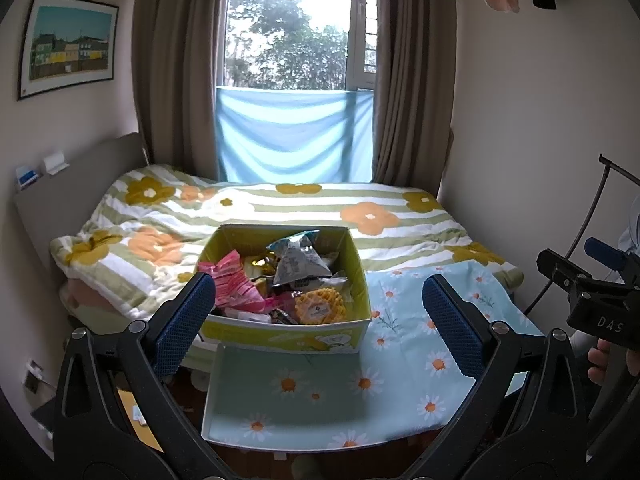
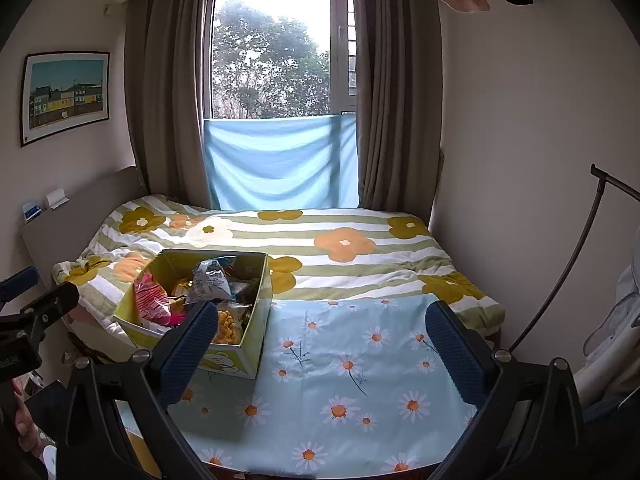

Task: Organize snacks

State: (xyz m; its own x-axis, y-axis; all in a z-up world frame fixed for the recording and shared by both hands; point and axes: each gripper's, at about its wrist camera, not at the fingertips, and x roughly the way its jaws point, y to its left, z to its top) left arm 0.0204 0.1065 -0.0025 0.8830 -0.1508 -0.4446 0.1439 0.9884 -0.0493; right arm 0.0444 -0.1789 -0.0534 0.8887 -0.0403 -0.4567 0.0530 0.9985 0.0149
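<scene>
A yellow-green cardboard box full of snack packets stands on the bed near its front left corner; it also shows in the right wrist view. Inside are a pink packet, a grey-white pouch and a round yellow waffle snack. My left gripper is open and empty, held in front of the box. My right gripper is open and empty, to the right of the box, over the daisy-print sheet. The right gripper's body shows at the right edge of the left wrist view.
A striped flower quilt covers the back of the bed. A headboard lines the left side, curtains and a window stand behind, and a wall with a black rod stands on the right. The floor lies below the bed's front edge.
</scene>
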